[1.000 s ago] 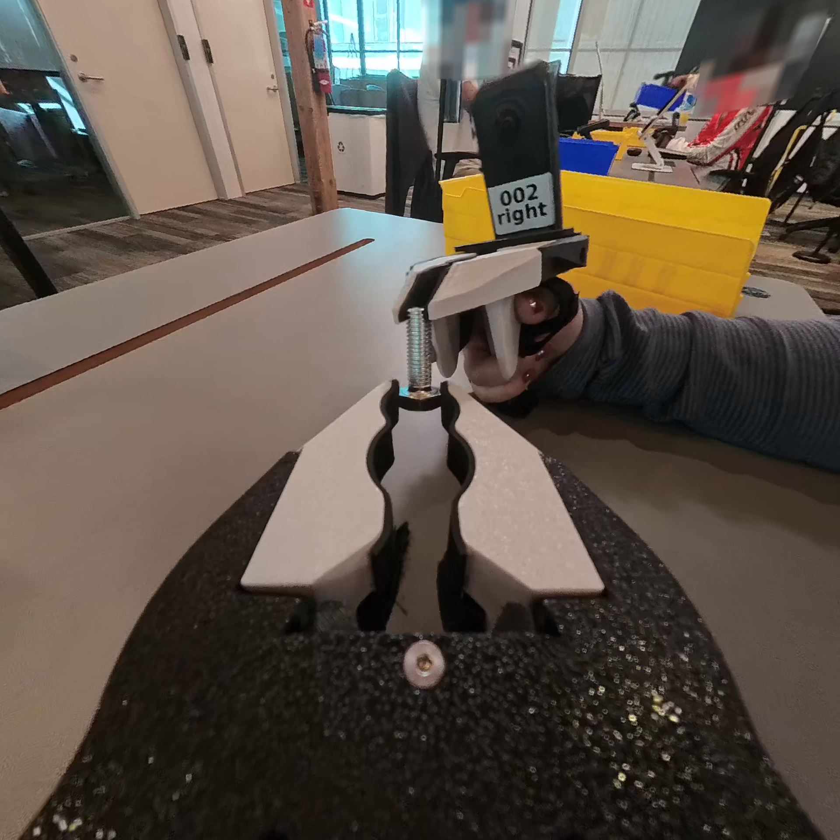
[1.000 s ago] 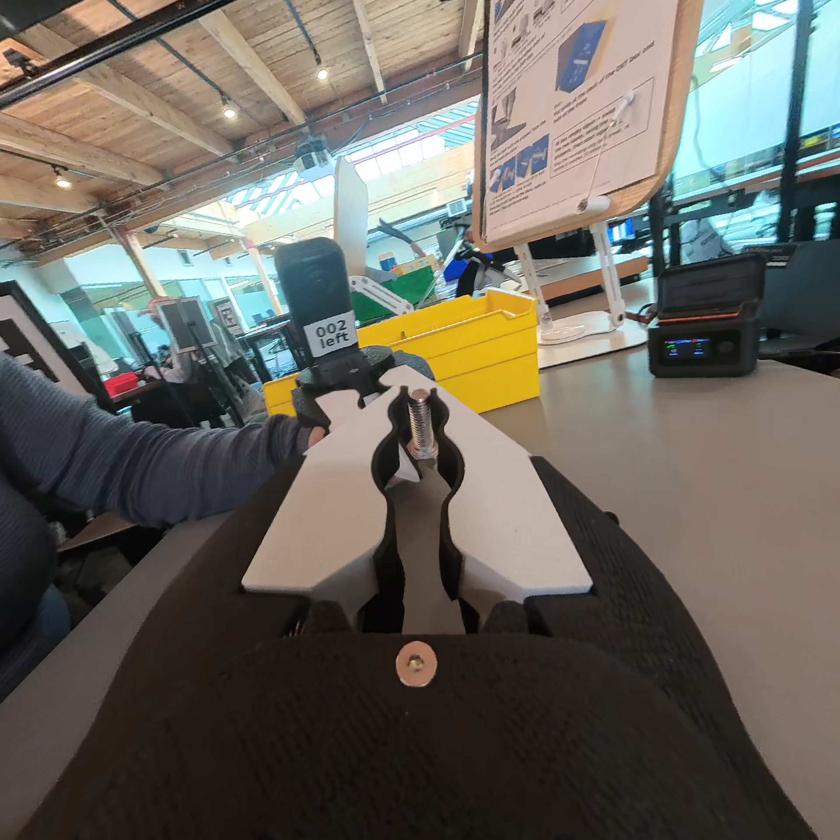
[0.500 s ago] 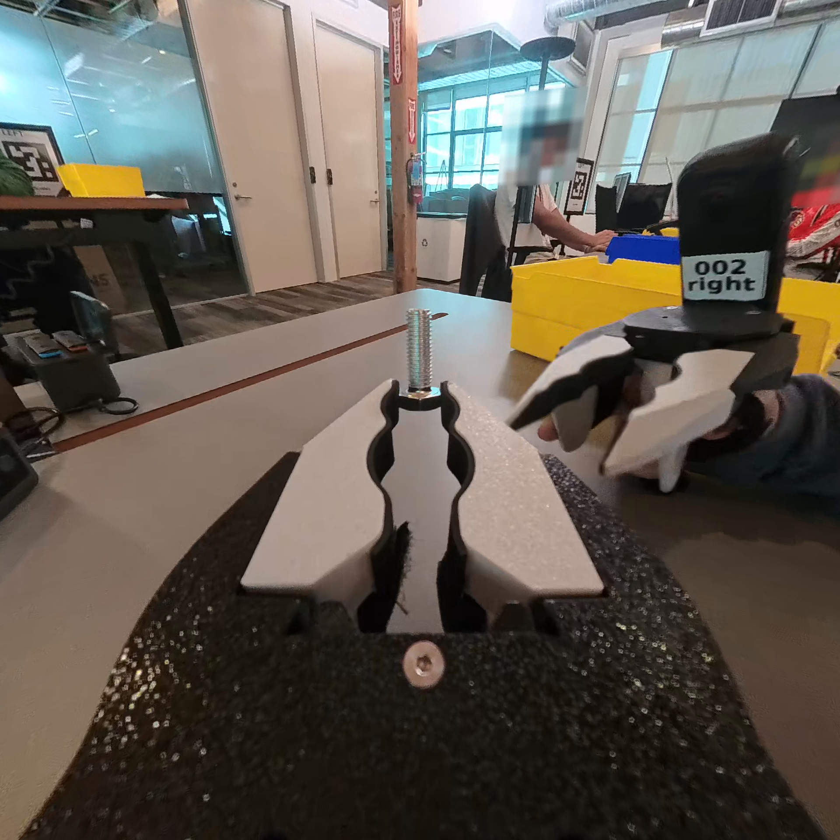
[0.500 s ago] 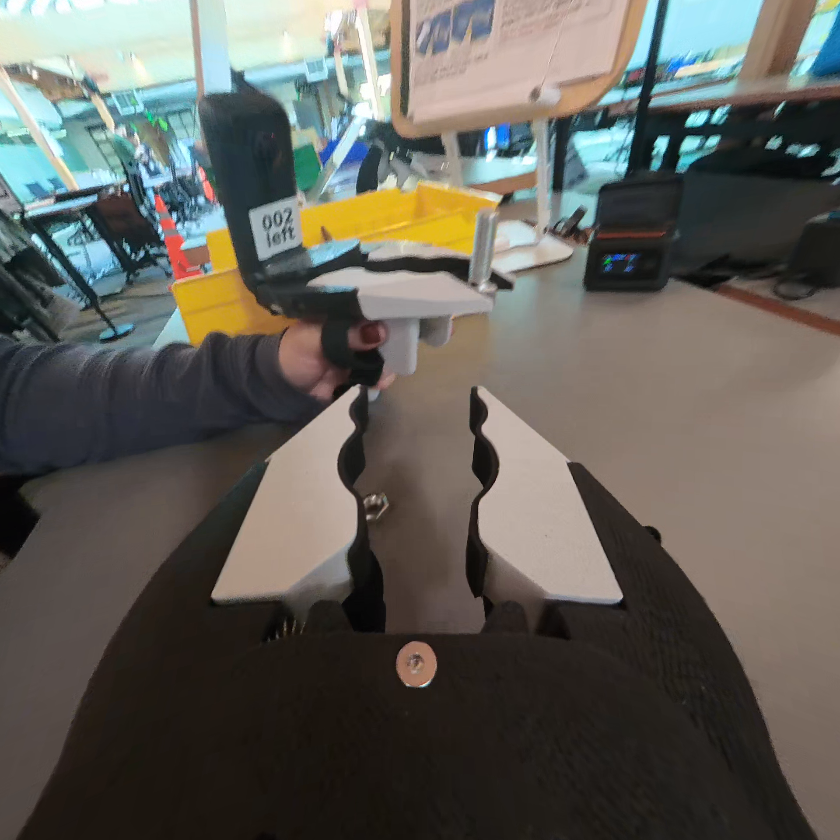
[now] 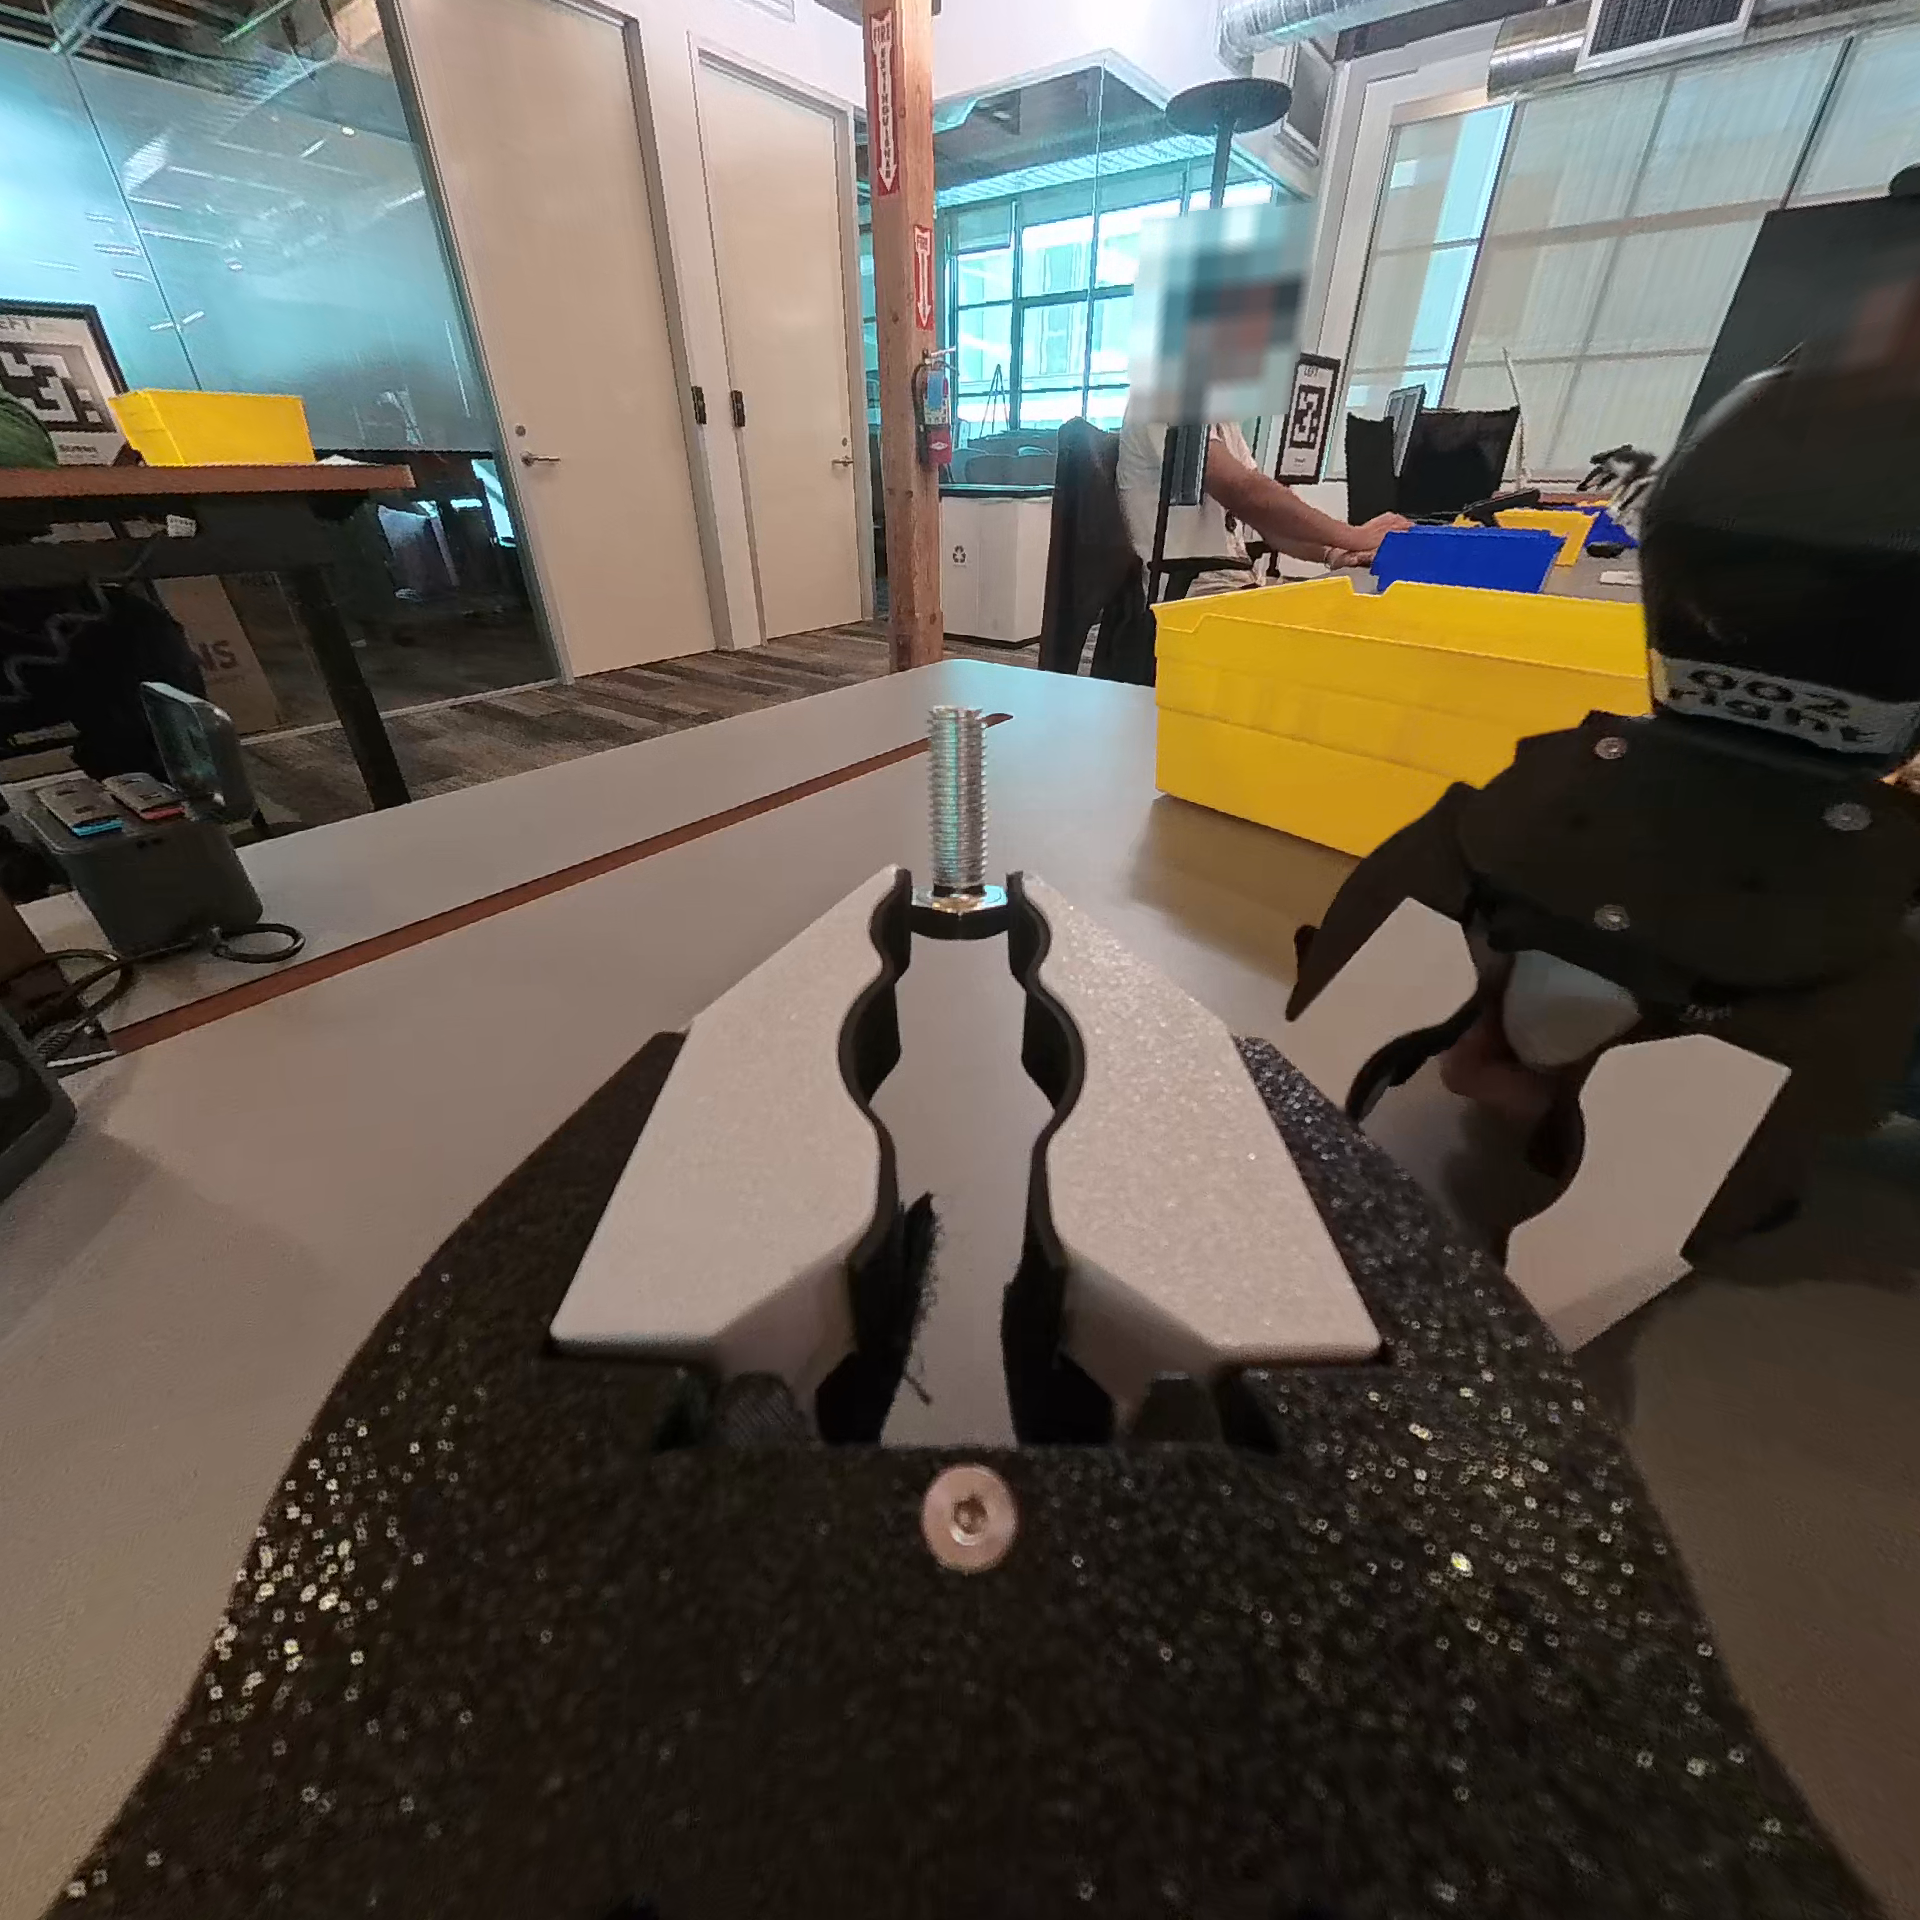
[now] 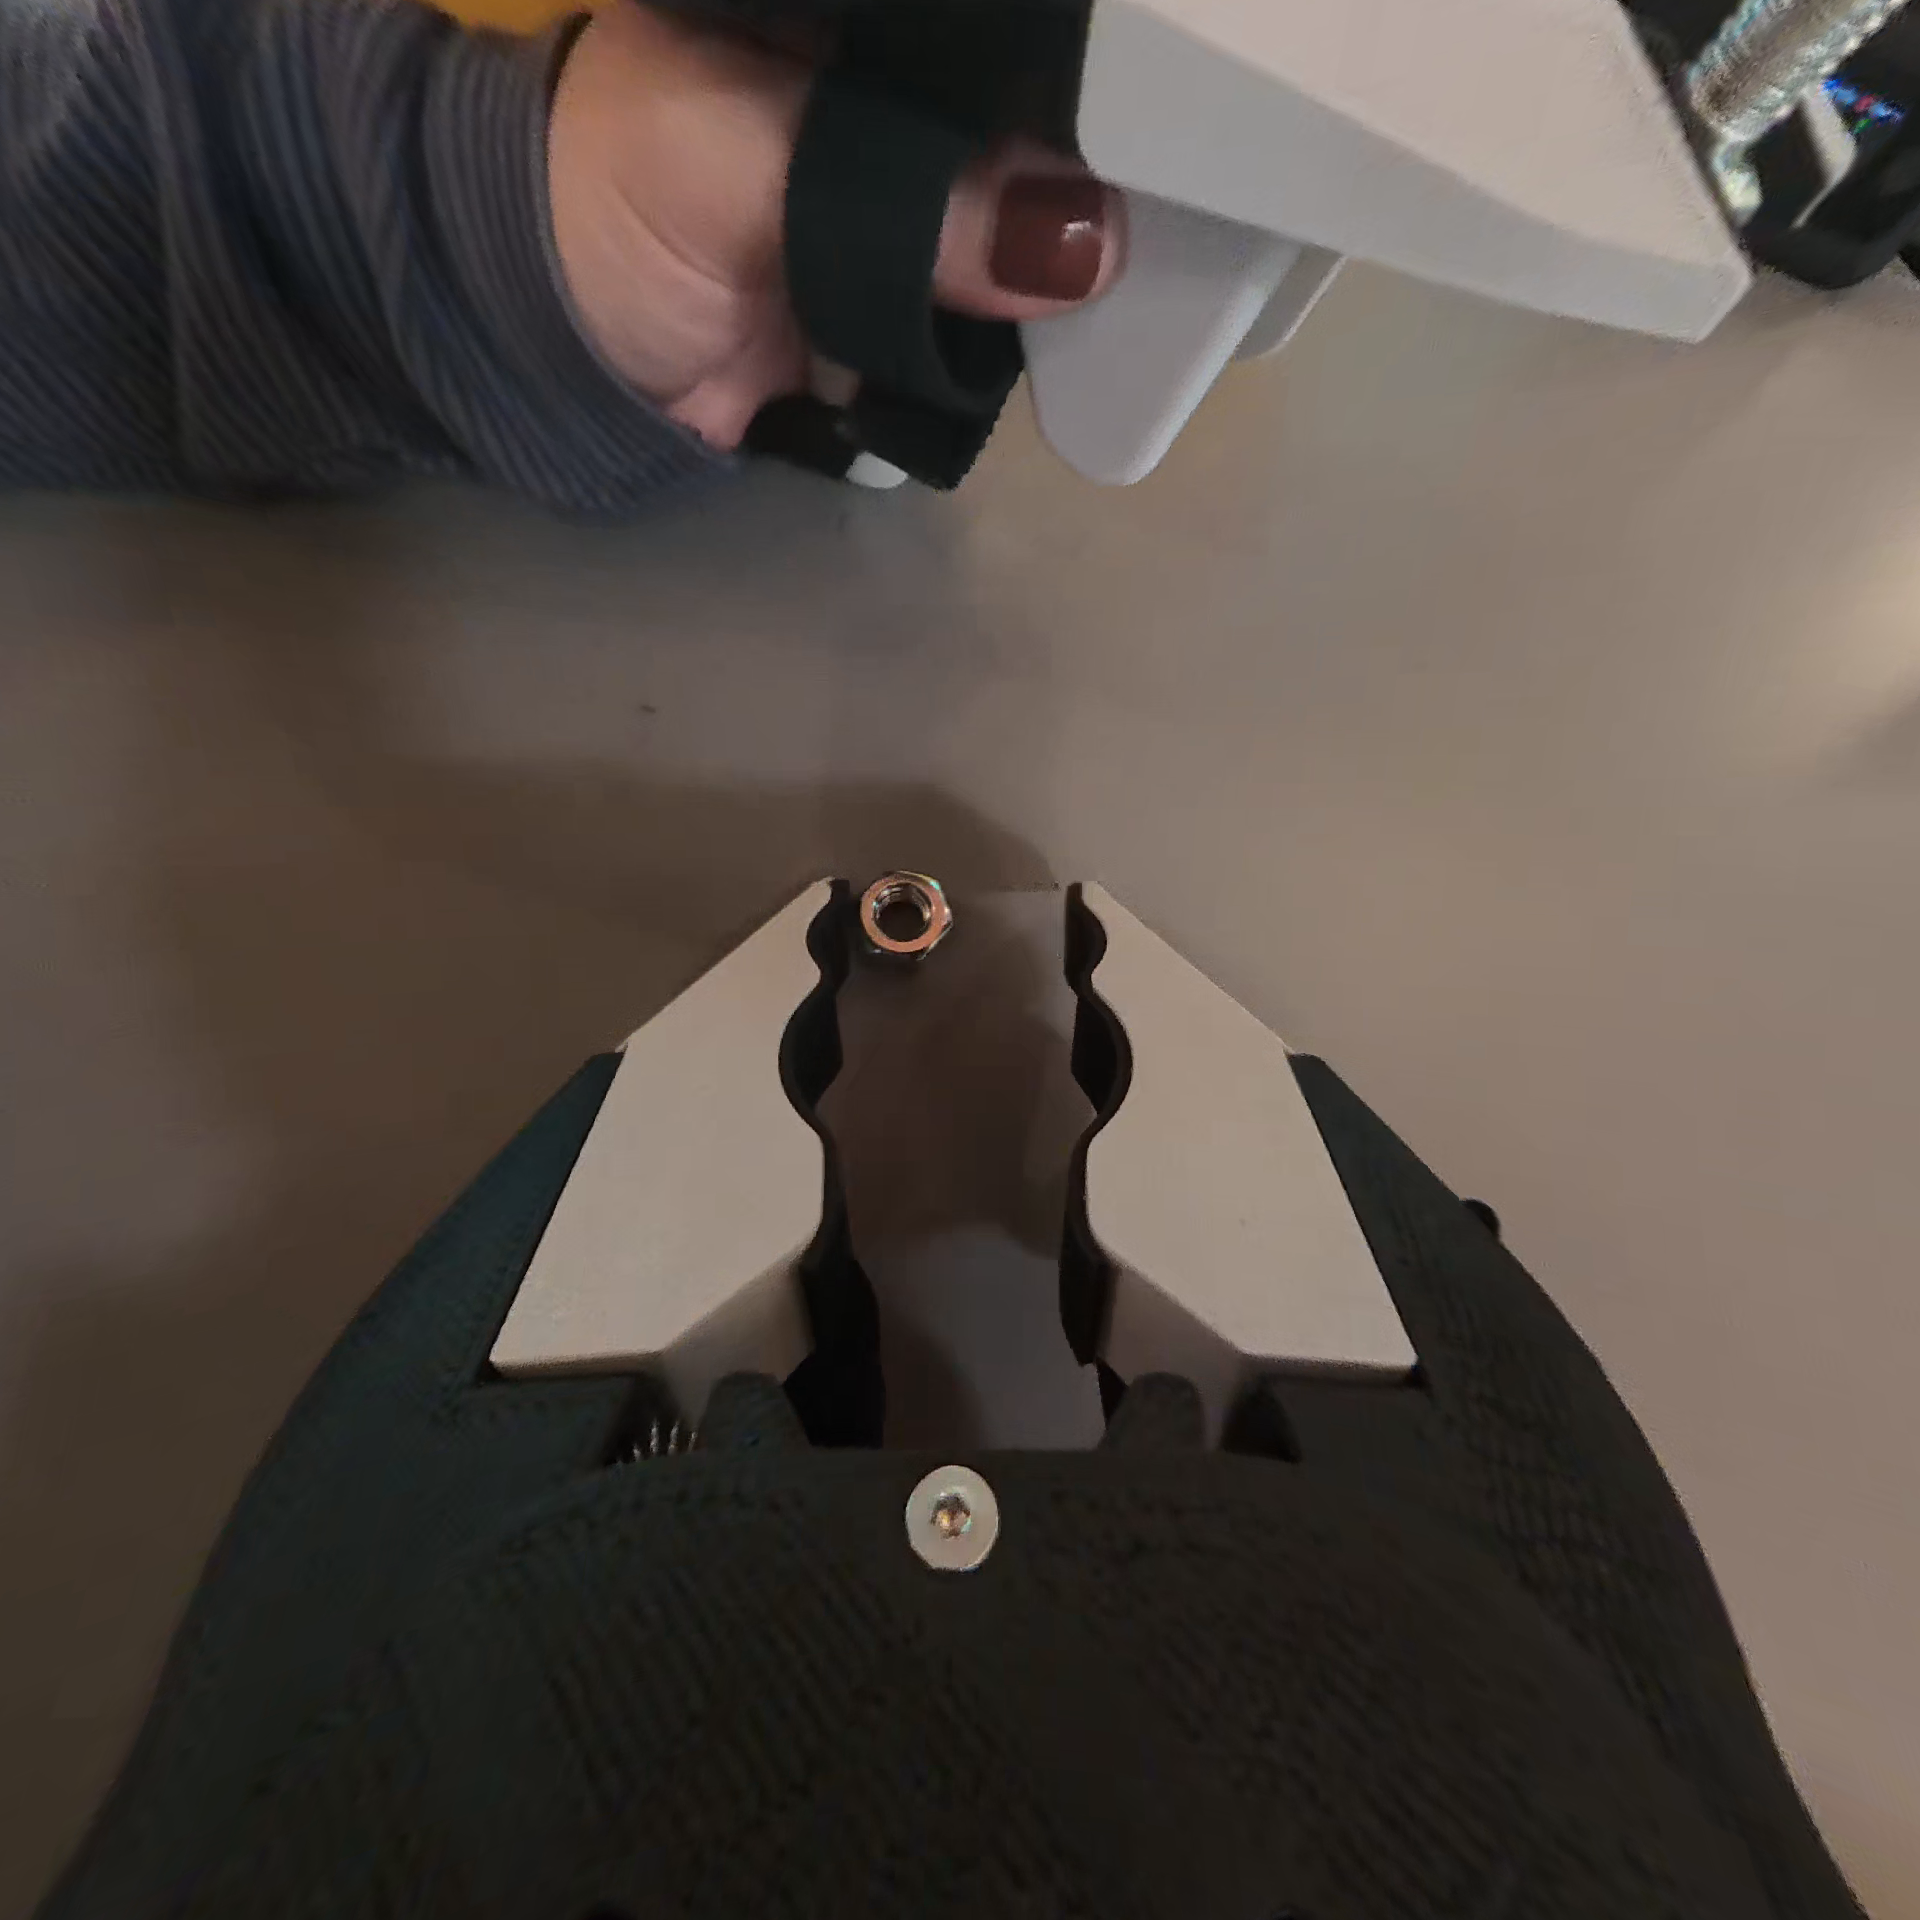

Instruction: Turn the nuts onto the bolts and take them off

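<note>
right wrist view: grey table (image 6: 1455, 675) below, right gripper (image 6: 948, 914) spread wide and empty, pointing down; nut (image 6: 905, 914) lies flat against its left fingertip. left gripper (image 5: 961, 906) clamps the bolt (image 5: 958, 812) upright nearby.

My view down shows the grey counter (image 6: 1455, 675) with a single steel nut (image 6: 904, 918) lying flat on it — hole upward. Farther along the counter sits a yellow bin (image 5: 1382, 717) — beside a brown strip (image 5: 540, 888).
</note>
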Demonstrator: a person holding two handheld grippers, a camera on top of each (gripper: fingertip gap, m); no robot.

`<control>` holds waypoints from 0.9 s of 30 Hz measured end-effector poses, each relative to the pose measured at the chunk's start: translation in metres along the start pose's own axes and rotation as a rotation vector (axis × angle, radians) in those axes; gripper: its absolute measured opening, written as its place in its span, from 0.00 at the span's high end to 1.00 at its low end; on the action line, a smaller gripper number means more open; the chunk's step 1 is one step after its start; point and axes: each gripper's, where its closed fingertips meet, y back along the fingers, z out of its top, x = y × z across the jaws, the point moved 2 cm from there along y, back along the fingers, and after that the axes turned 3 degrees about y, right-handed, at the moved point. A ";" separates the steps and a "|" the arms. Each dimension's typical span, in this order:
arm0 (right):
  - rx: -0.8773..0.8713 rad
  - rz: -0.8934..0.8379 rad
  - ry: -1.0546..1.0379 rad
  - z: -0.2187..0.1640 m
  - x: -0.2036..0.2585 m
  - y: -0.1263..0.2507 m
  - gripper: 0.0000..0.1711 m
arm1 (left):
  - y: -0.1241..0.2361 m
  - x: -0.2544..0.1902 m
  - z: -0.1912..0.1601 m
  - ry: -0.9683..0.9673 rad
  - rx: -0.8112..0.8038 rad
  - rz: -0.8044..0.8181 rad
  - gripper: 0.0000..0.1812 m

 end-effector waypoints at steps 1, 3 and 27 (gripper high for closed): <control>0.001 0.005 0.002 0.000 0.001 0.000 0.77 | 0.000 0.000 0.000 0.000 0.001 -0.001 0.91; 0.002 0.018 -0.008 -0.001 0.002 0.000 0.79 | 0.000 0.000 0.000 0.000 0.003 -0.001 0.91; -0.019 0.079 -0.046 0.000 0.007 0.003 0.89 | 0.000 0.000 -0.001 -0.001 0.009 -0.002 0.91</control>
